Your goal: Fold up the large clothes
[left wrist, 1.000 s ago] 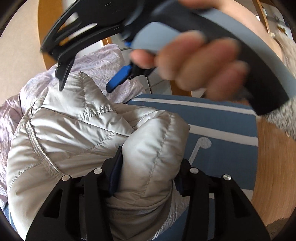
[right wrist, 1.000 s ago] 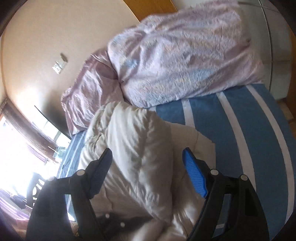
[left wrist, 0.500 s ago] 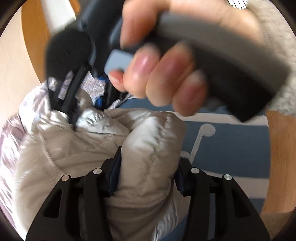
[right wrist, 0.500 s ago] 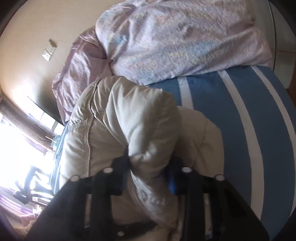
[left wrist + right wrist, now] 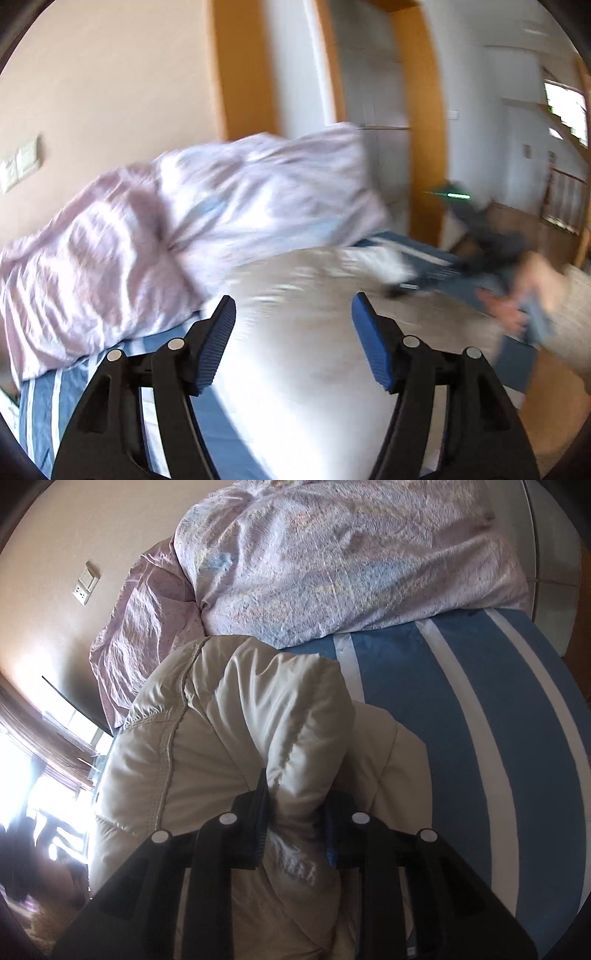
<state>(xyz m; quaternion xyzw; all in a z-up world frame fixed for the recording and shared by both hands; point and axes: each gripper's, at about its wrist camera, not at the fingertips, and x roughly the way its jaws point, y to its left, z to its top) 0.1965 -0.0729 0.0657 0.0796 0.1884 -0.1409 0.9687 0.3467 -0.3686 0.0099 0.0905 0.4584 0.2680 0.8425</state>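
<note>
A pale cream quilted puffer jacket (image 5: 207, 746) lies bunched on a blue bed cover with white stripes (image 5: 480, 738). My right gripper (image 5: 295, 830) is shut on a thick fold of the jacket. In the blurred left wrist view the jacket (image 5: 314, 332) lies below and ahead of my left gripper (image 5: 293, 343), which is open with its blue pads wide apart and holds nothing. The hand with the right gripper (image 5: 517, 295) shows blurred at the right edge of that view.
A crumpled lilac duvet (image 5: 351, 561) is piled at the head of the bed against a beige wall with a socket plate (image 5: 86, 583). A wooden door frame (image 5: 424, 129) and a white door stand to the right. A bright window (image 5: 22, 794) is on the left.
My left gripper has let go of the jacket fold, opened and swung up and away. My right gripper, open a second ago, has shut on a jacket fold and still holds it.
</note>
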